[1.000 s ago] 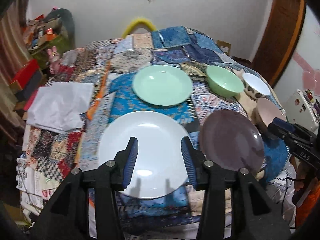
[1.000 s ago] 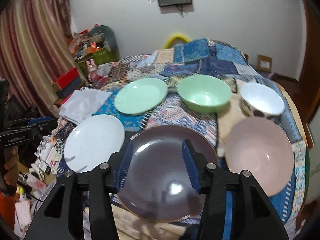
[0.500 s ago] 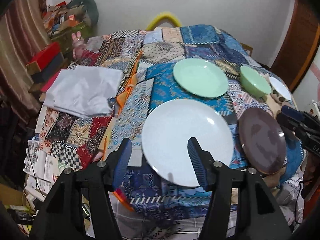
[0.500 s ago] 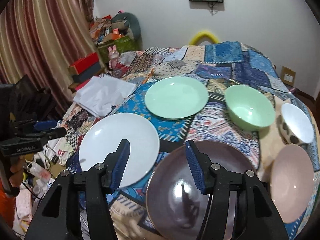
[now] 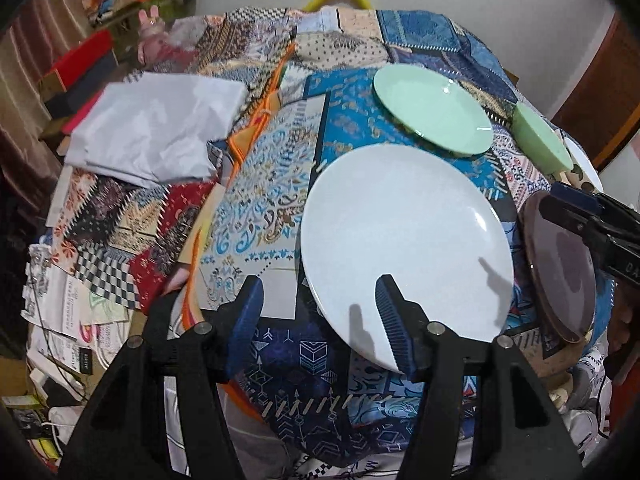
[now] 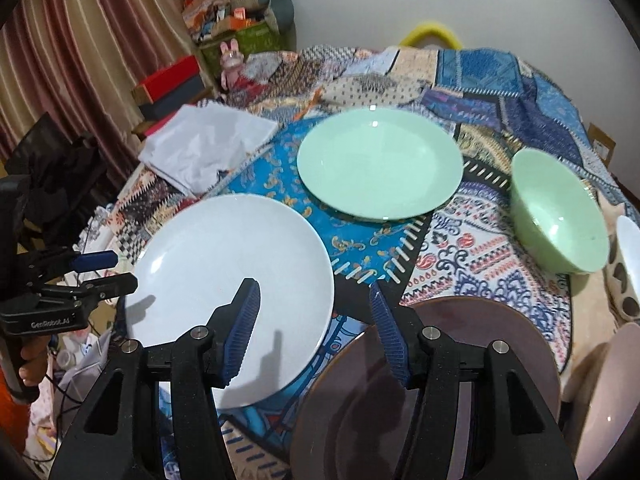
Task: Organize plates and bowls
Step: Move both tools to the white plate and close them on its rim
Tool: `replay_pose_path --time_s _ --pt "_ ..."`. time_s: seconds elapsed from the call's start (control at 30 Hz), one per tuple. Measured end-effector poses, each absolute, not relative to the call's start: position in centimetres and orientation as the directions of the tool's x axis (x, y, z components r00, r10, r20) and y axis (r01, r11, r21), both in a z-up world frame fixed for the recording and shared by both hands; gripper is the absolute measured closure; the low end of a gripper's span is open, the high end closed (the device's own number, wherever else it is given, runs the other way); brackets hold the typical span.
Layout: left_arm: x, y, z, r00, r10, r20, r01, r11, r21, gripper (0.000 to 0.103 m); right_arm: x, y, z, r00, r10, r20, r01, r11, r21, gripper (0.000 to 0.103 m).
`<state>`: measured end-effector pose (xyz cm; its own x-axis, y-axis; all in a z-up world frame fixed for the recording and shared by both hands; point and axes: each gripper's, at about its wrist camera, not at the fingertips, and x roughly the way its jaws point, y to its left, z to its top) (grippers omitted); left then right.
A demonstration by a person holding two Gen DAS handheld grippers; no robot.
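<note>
Both grippers hang over the near edge of the quilt [image 6: 472,236], jaws apart, nothing between the pads. Left gripper [image 5: 318,316] straddles the near-left rim of the white plate [image 5: 404,240]; right gripper [image 6: 314,326] sits w/ one finger over the white plate, the other over the brown plate [image 6: 460,380].

Plates & bowls all lie flat, mouths up, all empty. Round things, so no long axis to speak of. Green plate [image 6: 380,162] is behind the white one, green bowl [image 6: 560,216] to its right, then a spotted white bowl [image 6: 630,256] at the frame edge, pink bowl [image 6: 608,396] nearest on the right.

Right cam shows the pink bowl; left cam doesn't. Left cam shows more of the white cloth [image 5: 156,132] & papers [image 5: 68,312] off the quilt's left side, plus the right gripper over the brown plate.
</note>
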<state>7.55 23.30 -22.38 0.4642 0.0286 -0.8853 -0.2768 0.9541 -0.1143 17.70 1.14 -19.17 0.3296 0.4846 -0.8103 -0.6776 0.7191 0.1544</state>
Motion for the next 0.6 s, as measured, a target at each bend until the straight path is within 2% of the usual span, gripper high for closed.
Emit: replay_pose_path --time_s 0.2,0.27,0.33,0.43,0.6 --pt "8.2 23.5 -24.1 0.445 -0.015 -0.896 -0.269 0.952 -0.149 0.046 18.5 2.0 -20.5 0.284 0.465 -0.839 -0.688 0.708 0.160 0.050" --pt "8.3 23.4 -24.6 0.441 -0.028 -0.897 -0.264 0.951 -0.160 0.052 18.7 2.3 -20.8 0.272 0.460 -0.845 -0.690 0.705 0.161 0.054" --pt "8.5 23.4 -24.8 0.438 -0.041 -0.898 -0.259 0.951 -0.170 0.056 19.0 2.5 -21.2 0.252 0.454 -0.854 -0.691 0.703 0.170 0.064" --pt "8.7 23.1 -25.1 0.428 -0.082 -0.900 -0.240 0.950 -0.200 0.062 19.3 2.9 -21.9 0.223 0.446 -0.867 -0.693 0.698 0.181 0.068" --pt "8.9 23.0 -25.5 0.419 -0.100 -0.902 -0.231 0.949 -0.213 0.067 19.5 3.7 -23.0 0.184 0.422 -0.888 -0.705 0.686 0.179 0.075"
